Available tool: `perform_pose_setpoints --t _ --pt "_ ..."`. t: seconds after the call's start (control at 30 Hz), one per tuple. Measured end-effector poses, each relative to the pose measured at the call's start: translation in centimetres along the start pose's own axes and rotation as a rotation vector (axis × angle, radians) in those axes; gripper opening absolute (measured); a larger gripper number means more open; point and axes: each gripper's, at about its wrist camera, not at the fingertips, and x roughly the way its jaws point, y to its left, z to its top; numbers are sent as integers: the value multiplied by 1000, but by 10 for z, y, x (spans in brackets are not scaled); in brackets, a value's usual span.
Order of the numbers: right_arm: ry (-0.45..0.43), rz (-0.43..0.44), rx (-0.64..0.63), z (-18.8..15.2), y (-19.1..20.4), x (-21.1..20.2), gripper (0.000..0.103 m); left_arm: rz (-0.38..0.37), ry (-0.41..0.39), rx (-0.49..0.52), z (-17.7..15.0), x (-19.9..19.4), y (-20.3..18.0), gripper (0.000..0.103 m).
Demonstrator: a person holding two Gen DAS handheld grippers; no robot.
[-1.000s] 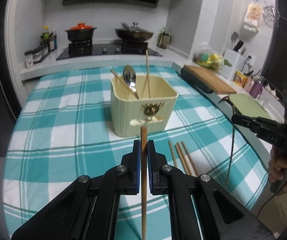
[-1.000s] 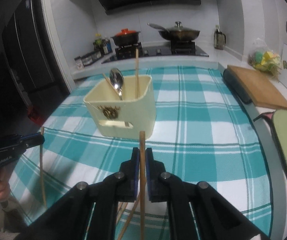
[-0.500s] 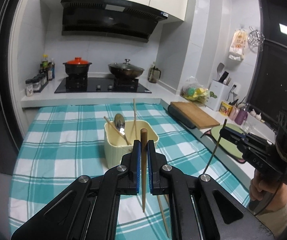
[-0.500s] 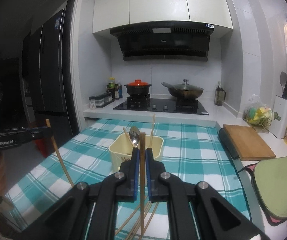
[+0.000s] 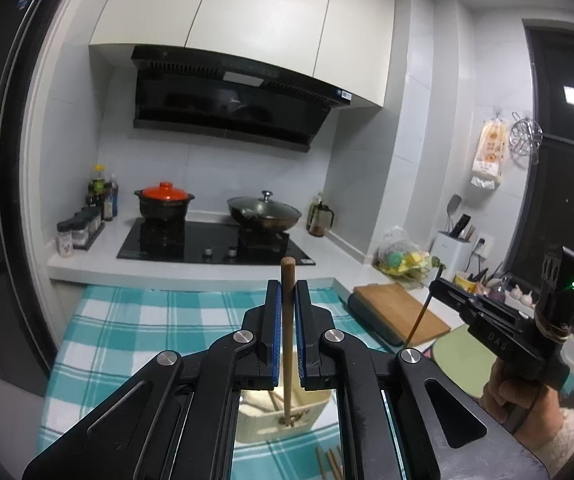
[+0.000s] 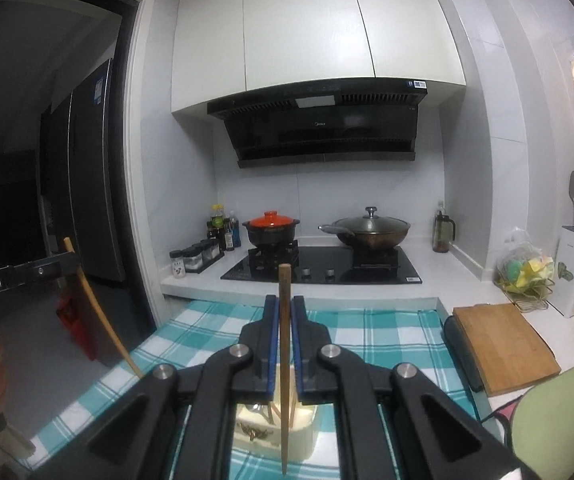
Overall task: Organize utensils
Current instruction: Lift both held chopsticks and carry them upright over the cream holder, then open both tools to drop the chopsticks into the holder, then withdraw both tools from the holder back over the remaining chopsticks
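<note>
My left gripper is shut on a wooden chopstick that stands upright, high above the cream utensil holder. The stick's lower tip hangs over the holder's opening. My right gripper is likewise shut on an upright chopstick over the same holder, where a spoon and other sticks lean. Each gripper shows in the other's view: the right one with its stick, the left one with its stick. Loose chopsticks lie on the checked cloth.
The teal checked tablecloth covers the table. A wooden cutting board and a green mat lie to the right. Behind are the stove, an orange-lidded pot and a wok. A dark fridge stands left.
Both grippers have risen well above the table with their chopsticks still clamped. The views tilted up, so the holder sank to the bottom of each frame.
</note>
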Motion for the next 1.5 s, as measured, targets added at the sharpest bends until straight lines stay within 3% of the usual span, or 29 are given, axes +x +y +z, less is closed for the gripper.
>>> perform_pose_setpoints --t 0.2,0.37,0.83,0.9,0.93,0.97,1.0,1.03,1.07,1.17,1.3,1.5 --pt "-38 10 15 22 0 44 6 39 9 2 5 50 11 5" --pt "-2 29 18 9 -3 95 6 60 84 -13 -13 98 23 5" --pt "392 140 62 -78 -11 224 7 95 352 -60 -90 200 50 5" --pt "423 138 56 -86 -7 234 7 117 381 -66 -96 209 53 8" --pt "435 133 59 -88 -6 238 9 129 395 -68 -99 211 55 15" --pt "443 130 68 -88 -5 241 14 139 408 -69 -100 211 56 28" --pt "445 132 81 -87 -4 242 26 146 415 -68 -99 209 57 35" --pt "441 132 101 -84 -5 240 37 153 413 -62 -98 204 57 48" --pt "431 131 120 -79 -7 236 41 164 403 -46 -96 195 56 61" --pt "399 133 133 -63 -11 216 43 199 384 23 -92 160 52 78" --pt "388 119 85 -49 -16 172 43 218 438 127 -109 110 50 91" --pt "436 51 -103 -77 -18 87 44 248 584 284 -192 32 34 93"
